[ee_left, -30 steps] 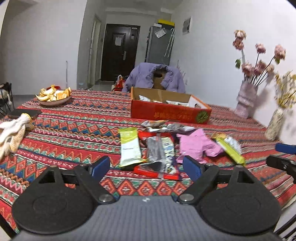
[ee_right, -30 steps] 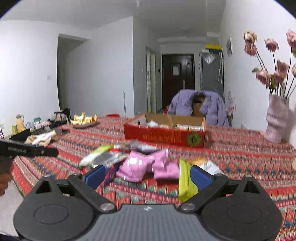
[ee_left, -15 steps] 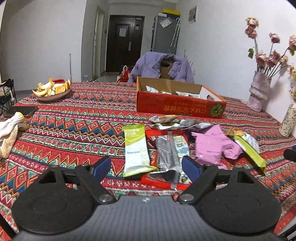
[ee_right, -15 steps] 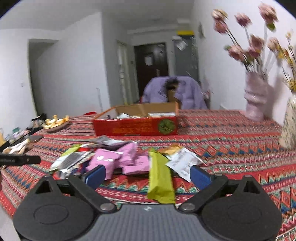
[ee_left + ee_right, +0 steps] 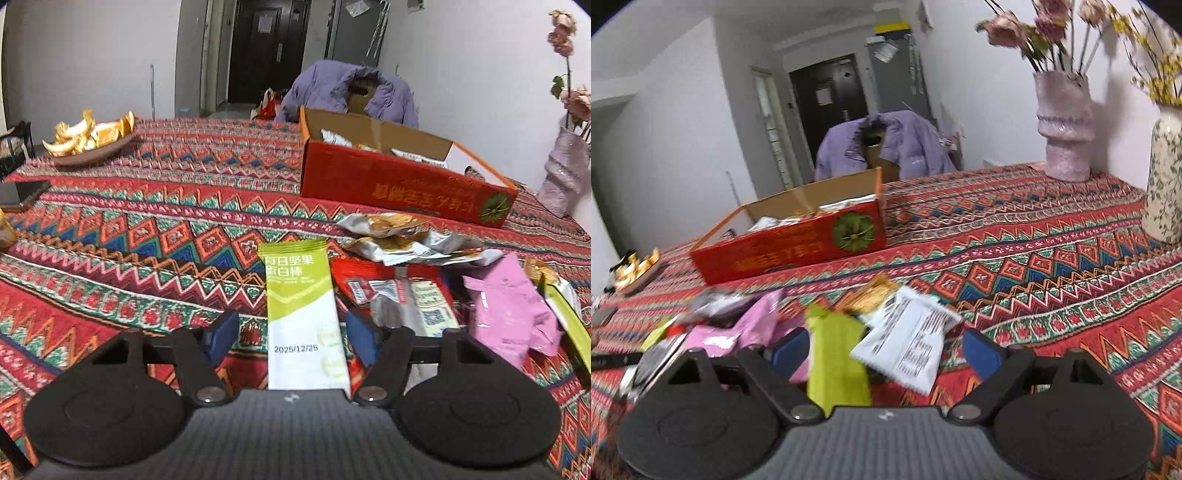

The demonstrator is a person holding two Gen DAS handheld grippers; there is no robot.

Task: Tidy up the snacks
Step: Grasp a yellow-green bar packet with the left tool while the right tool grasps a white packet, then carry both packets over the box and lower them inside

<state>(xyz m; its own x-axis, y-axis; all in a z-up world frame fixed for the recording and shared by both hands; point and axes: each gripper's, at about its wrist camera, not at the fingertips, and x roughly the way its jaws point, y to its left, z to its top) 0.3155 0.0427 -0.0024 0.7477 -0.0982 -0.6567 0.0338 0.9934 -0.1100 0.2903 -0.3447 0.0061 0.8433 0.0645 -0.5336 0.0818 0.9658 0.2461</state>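
Observation:
A green-and-white snack bar (image 5: 303,314) lies flat on the patterned cloth, between the blue pads of my left gripper (image 5: 291,339). Those jaws are closing, and the pads stand just clear of the bar's edges. Beside it lie a red-and-grey packet (image 5: 406,295), crumpled silver wrappers (image 5: 406,240) and a pink packet (image 5: 509,314). My right gripper (image 5: 884,352) is closing too, with a lime-green packet (image 5: 834,354) and a white printed packet (image 5: 908,347) between its pads, untouched. The open red box (image 5: 399,181) (image 5: 790,243) behind the pile holds several packets.
A bowl of orange peel (image 5: 88,144) sits at the table's far left. A pink vase (image 5: 1065,129) and a flowered vase (image 5: 1163,184) stand along the right edge. A purple jacket (image 5: 347,92) hangs over a chair behind the box.
Both grippers came forward and down onto the snack pile. The left jaws narrowed around the green-and-white bar. The right gripper rolled and its jaws narrowed slightly over the lime and white packets.

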